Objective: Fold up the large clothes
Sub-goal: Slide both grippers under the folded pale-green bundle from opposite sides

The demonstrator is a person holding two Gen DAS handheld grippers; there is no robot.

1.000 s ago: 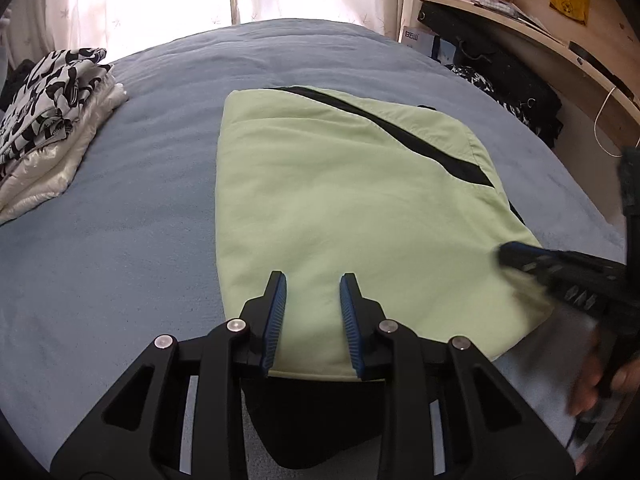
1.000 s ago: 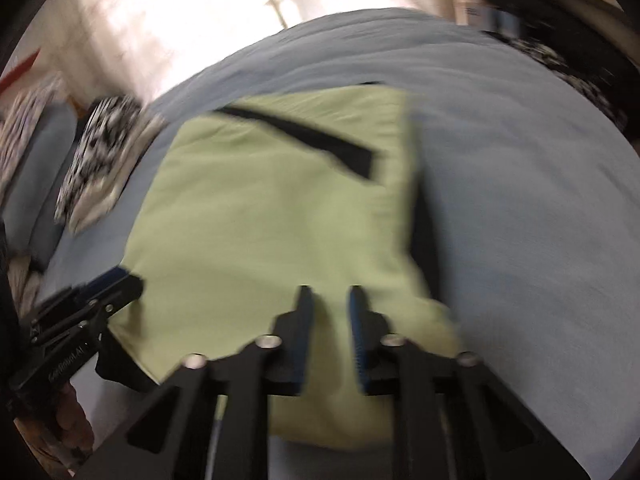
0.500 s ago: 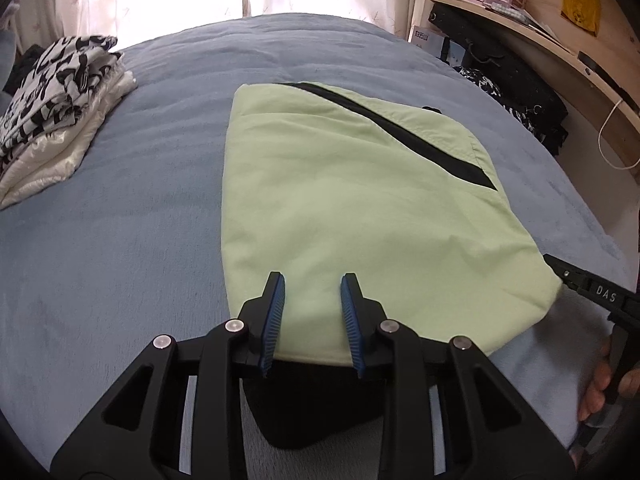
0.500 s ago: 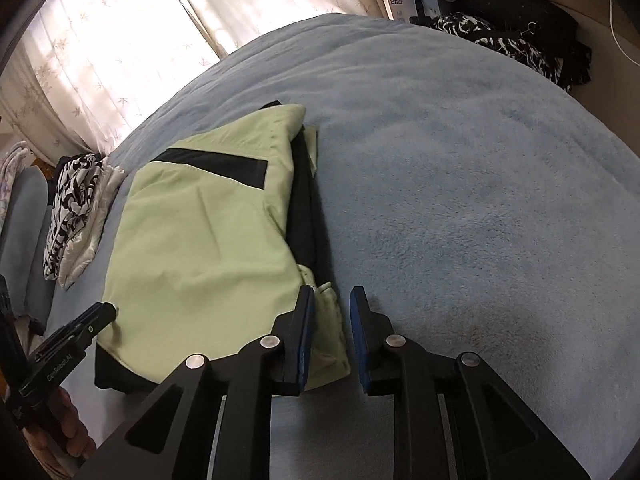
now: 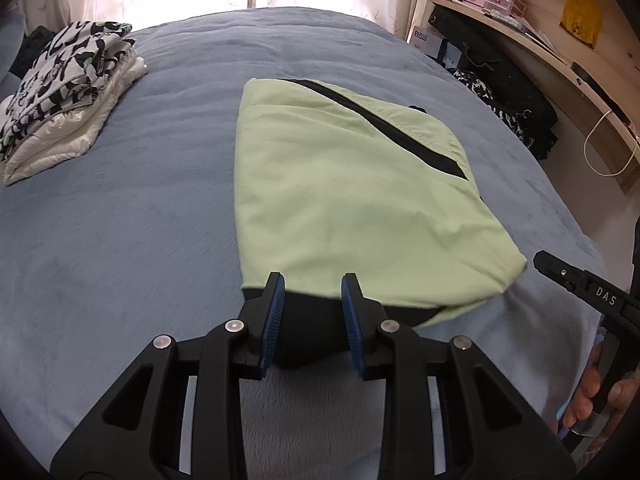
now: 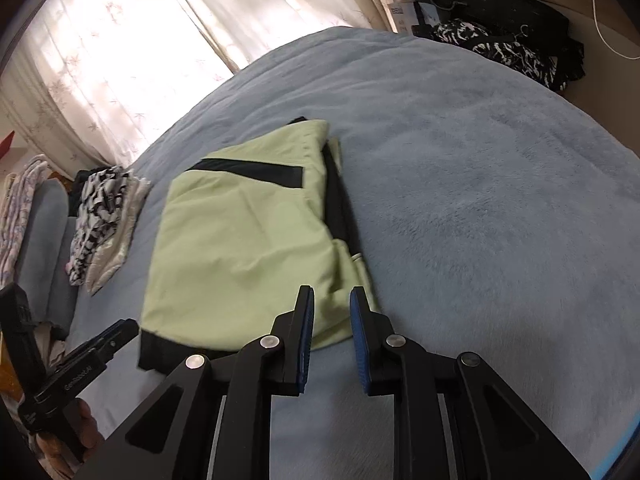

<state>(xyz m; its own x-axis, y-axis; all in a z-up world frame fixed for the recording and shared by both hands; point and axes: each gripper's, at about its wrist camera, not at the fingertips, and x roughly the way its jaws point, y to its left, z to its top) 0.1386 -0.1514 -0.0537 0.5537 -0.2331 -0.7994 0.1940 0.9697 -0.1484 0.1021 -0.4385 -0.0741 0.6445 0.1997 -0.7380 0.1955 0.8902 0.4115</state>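
**Green garment, folded, on bed**

Pale-green garment (image 5: 352, 200) with black trim: lies folded to a compact rectangle mid-bed (image 5: 120, 240), black underlayer peeking at 6 o'clock. Left gripper (image 5: 312, 312) and right gripper (image 6: 331, 336): jaws apart, empty, having backed off the near hem since a second ago; fold judged finished. Folded patterned stack (image 5: 68, 92): at 10 o'clock, well apart. Shelf (image 5: 560, 40): at 2 o'clock.
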